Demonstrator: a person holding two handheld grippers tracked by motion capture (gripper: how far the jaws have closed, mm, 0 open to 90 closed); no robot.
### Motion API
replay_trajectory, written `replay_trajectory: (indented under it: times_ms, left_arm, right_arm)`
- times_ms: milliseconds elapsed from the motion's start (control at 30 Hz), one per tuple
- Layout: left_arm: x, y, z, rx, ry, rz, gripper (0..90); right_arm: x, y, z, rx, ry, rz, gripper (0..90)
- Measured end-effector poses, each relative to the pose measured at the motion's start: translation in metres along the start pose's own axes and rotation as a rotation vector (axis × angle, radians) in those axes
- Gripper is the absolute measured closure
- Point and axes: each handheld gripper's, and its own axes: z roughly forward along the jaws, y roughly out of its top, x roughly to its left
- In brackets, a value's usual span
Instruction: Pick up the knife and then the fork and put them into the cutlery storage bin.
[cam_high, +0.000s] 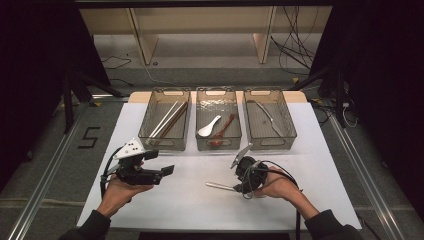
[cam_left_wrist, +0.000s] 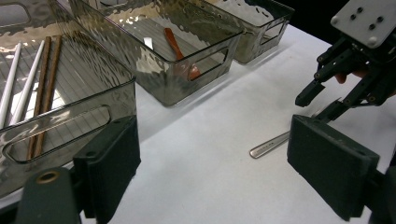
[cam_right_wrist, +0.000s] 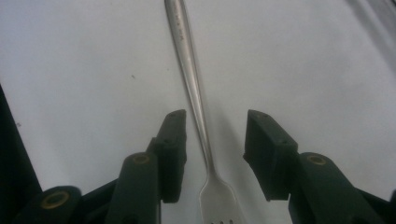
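A steel fork (cam_right_wrist: 190, 70) lies flat on the white table (cam_high: 190, 200), its handle (cam_high: 218, 185) pointing left. My right gripper (cam_right_wrist: 212, 154) is lowered over it, open, one jaw on each side of the fork's neck without touching it; it is also in the high view (cam_high: 242, 187) and in the left gripper view (cam_left_wrist: 322, 100). My left gripper (cam_high: 169, 171) hovers open at the front left, holding nothing, its pads (cam_left_wrist: 109, 163) wide apart. The fork's handle end (cam_left_wrist: 268, 145) lies ahead of it.
Three clear bins stand in a row at the back. The left bin (cam_high: 150, 131) holds chopsticks (cam_high: 169, 120), the middle bin (cam_high: 200, 144) a white spoon (cam_high: 208, 127) and a red-brown spoon (cam_high: 222, 131), the right bin (cam_high: 290, 131) a knife (cam_high: 269, 118).
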Motion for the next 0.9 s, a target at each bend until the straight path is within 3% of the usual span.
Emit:
replay_trajectory:
  times_ms: [200,400,900]
  left_arm:
    - [0.0,0.0,0.0,0.001,0.0,0.001,16.6]
    - [0.0,0.0,0.0,0.002,0.001,0.002,16.6]
    - [0.0,0.0,0.001,0.005,-0.004,0.007,16.6]
  right_arm:
    - [0.003,0.0,0.007,0.052,0.007,-0.014,64.8]
    - [0.003,0.001,0.013,0.067,0.0,-0.055,69.1]
    - [0.007,0.001,0.019,0.112,-0.007,-0.088,80.7]
